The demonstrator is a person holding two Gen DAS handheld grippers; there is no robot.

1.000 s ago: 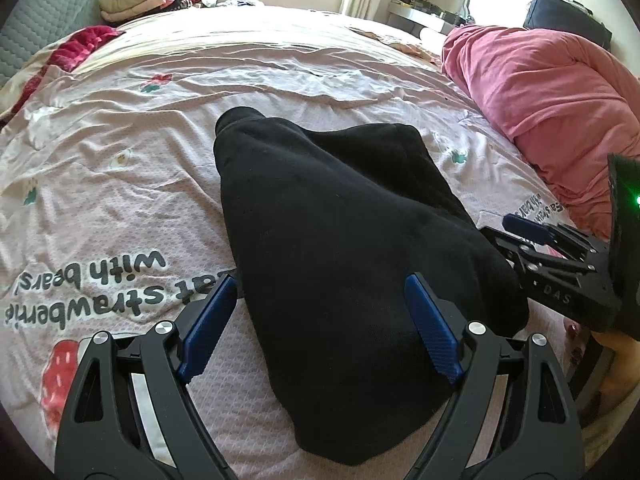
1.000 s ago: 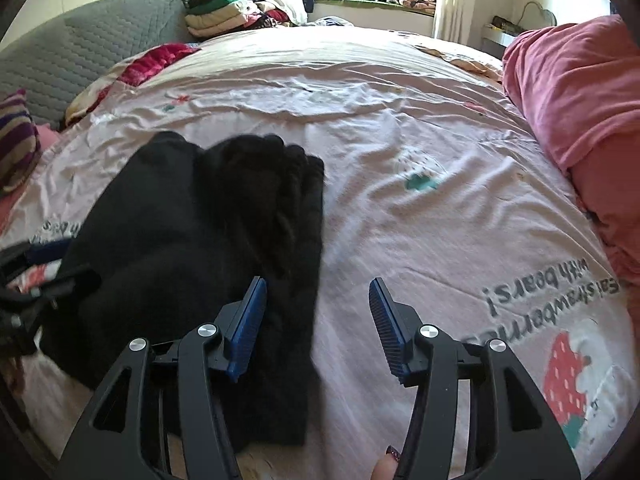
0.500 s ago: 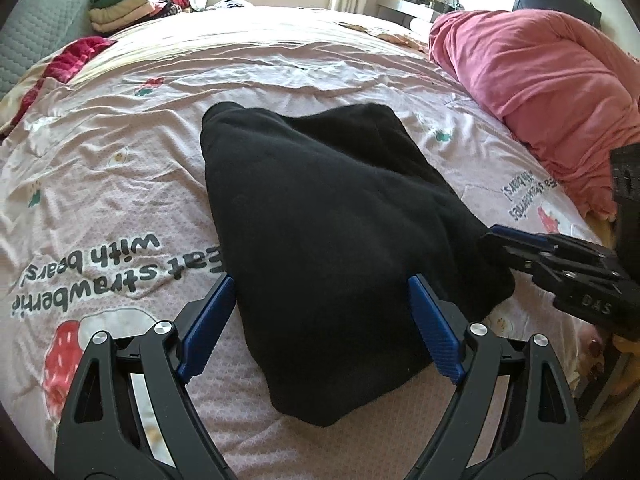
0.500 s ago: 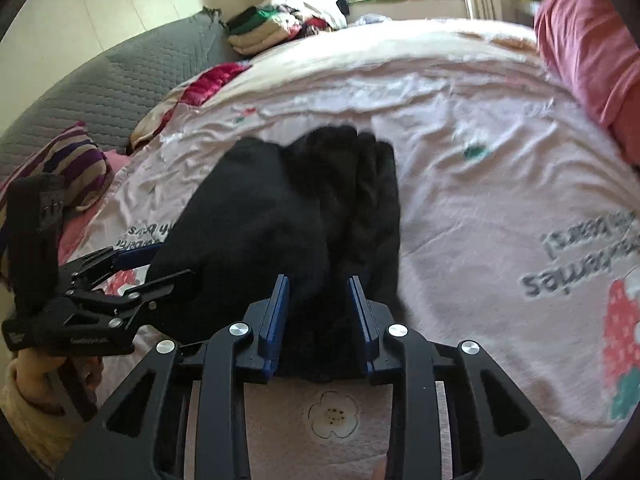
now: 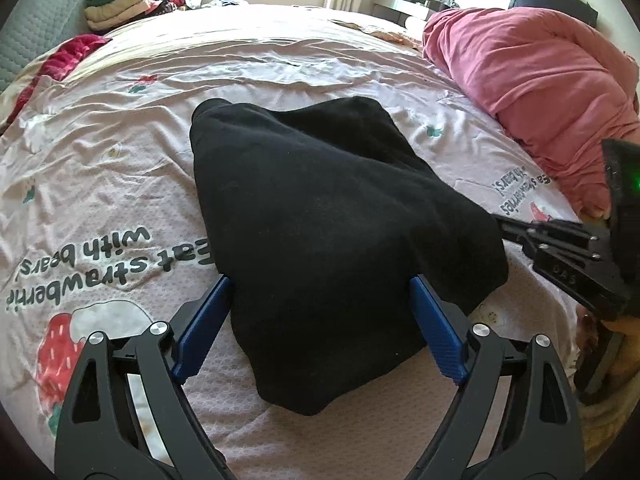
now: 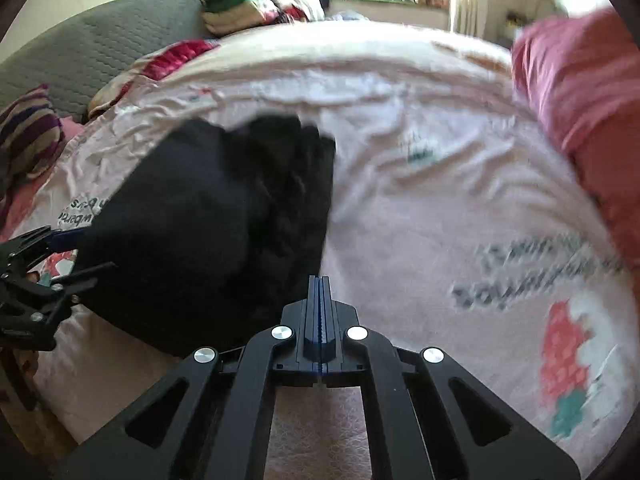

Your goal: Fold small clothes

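Observation:
A folded black fleece garment (image 5: 320, 216) lies on the pink strawberry-print bed sheet (image 5: 120, 160). My left gripper (image 5: 320, 304) is open, its blue fingers either side of the garment's near end. My right gripper (image 6: 319, 280) is shut with nothing visible between its pads, just off the garment's near right edge (image 6: 224, 220). The right gripper also shows at the right of the left wrist view (image 5: 560, 240). The left gripper shows at the left edge of the right wrist view (image 6: 36, 280).
A red-pink duvet (image 5: 540, 92) is heaped at the right of the bed. Stacked folded clothes (image 5: 116, 12) sit at the far left by a grey quilted headboard (image 6: 100, 48). A striped cushion (image 6: 28, 136) lies at the left.
My right gripper has closed fully, from wide open a second ago, and has swung right, off the garment's edge. The left gripper stays open and has eased back slightly.

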